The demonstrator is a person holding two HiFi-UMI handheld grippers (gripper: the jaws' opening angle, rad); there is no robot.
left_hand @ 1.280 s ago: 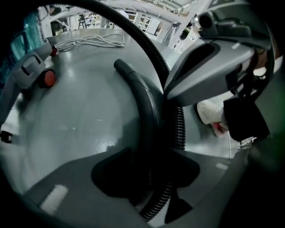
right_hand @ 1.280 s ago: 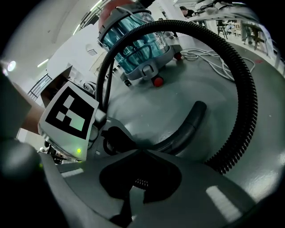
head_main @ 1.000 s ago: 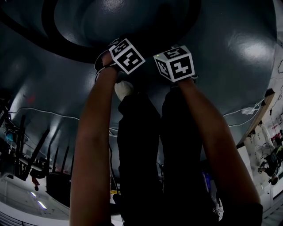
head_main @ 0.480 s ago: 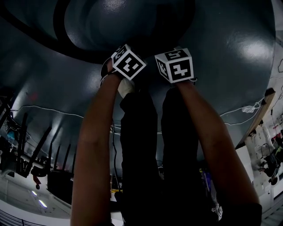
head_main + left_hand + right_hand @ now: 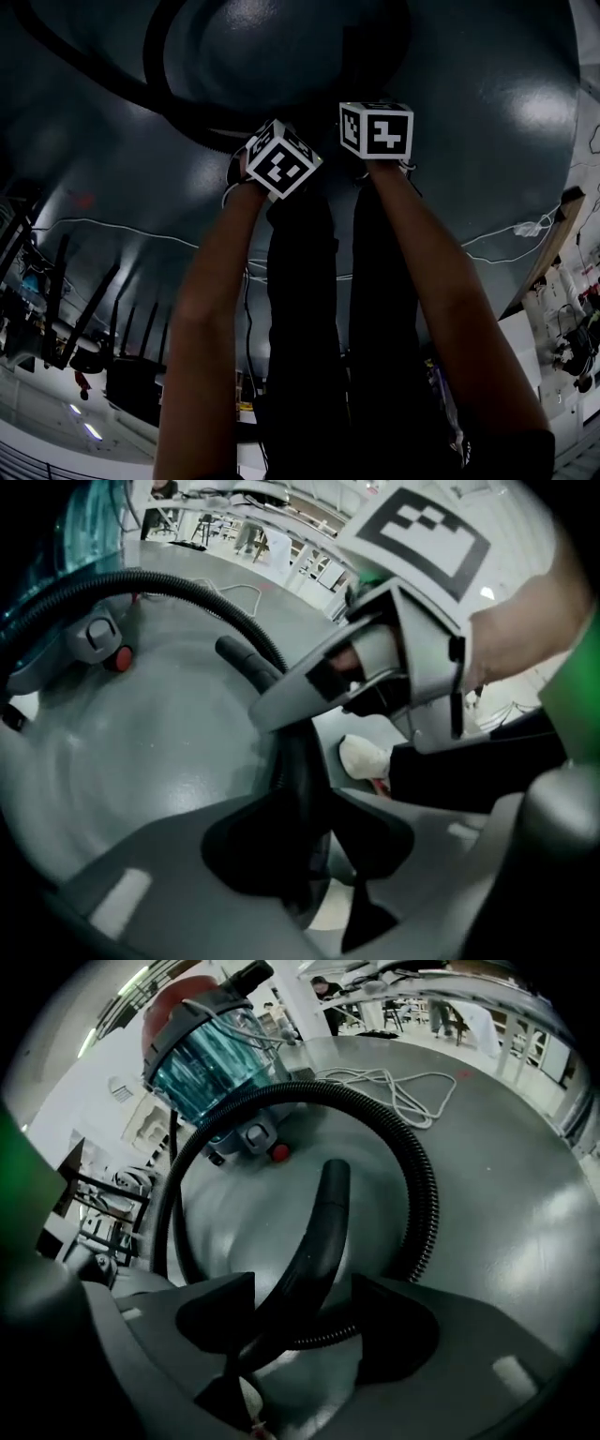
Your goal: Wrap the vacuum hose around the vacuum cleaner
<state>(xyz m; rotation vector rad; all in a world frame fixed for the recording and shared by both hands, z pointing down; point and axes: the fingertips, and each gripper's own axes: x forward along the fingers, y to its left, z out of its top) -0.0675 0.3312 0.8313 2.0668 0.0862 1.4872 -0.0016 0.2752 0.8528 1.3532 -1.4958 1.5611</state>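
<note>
Hose (image 5: pixel 424 1194) is looping over the floor from the vacuum cleaner (image 5: pixel 202 1054), upper left in the right gripper view. Left gripper (image 5: pixel 300 846) is clamping it; right gripper (image 5: pixel 305 1321) has just been opening, curved end tube (image 5: pixel 323 1213) lying loose between its jaws. Re-gripping further along, I'd judge, before swinging the loop round the body.

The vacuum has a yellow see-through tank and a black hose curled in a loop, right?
Not quite. The see-through tank is blue-green, not yellow. The right gripper view shows it clearly. The rest is right: the black hose does curl in a loop.
</note>
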